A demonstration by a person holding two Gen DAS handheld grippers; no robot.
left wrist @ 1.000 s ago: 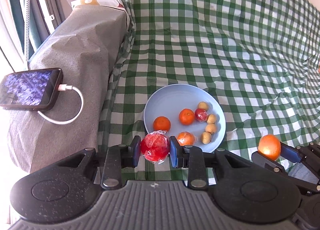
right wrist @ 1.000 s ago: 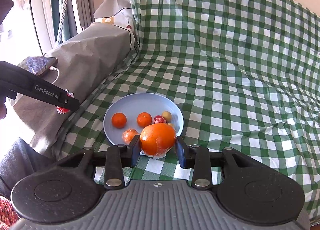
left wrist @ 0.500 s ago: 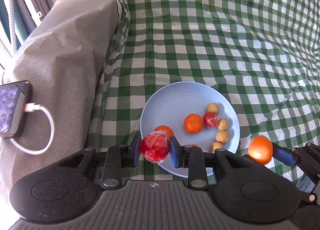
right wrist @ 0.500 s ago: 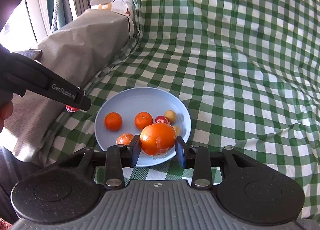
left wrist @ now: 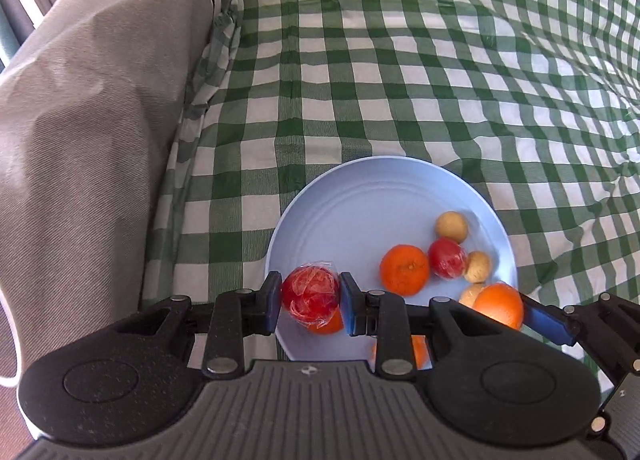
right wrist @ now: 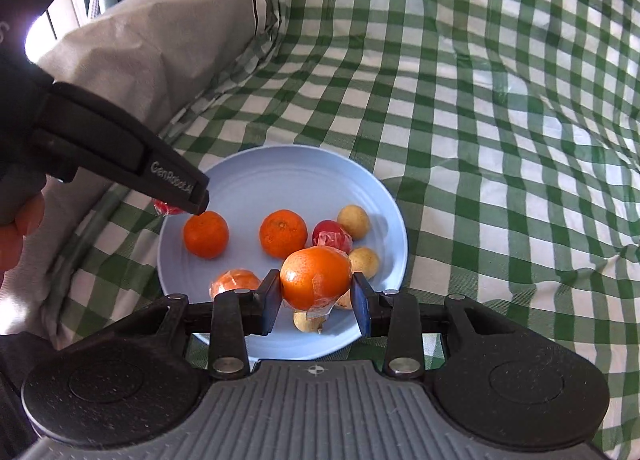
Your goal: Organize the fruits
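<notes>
My left gripper [left wrist: 308, 298] is shut on a red fruit wrapped in clear film [left wrist: 311, 297], held over the near left rim of the light blue plate [left wrist: 360, 203]. My right gripper [right wrist: 316, 298] is shut on a large orange [right wrist: 316, 278], which hangs over the plate's [right wrist: 280, 175] near side. On the plate lie several fruits: tangerines [right wrist: 283, 233] [right wrist: 206, 234], a wrapped one [right wrist: 234, 282], a small wrapped red fruit [right wrist: 332, 236] and pale round ones [right wrist: 353, 221]. The left gripper's finger [right wrist: 120, 149] crosses the right wrist view, hiding most of its red fruit.
The plate rests on a green and white checked cloth [left wrist: 400, 79] that covers the seat and back. A grey covered armrest [left wrist: 88, 99] rises to the left. A person's fingers [right wrist: 18, 227] show at the left edge. A white cable [left wrist: 8, 360] runs at the far left.
Both grippers have moved forward and down toward the plate, each still holding its fruit. The plate looks larger, and the phone on the armrest has slid out of view.
</notes>
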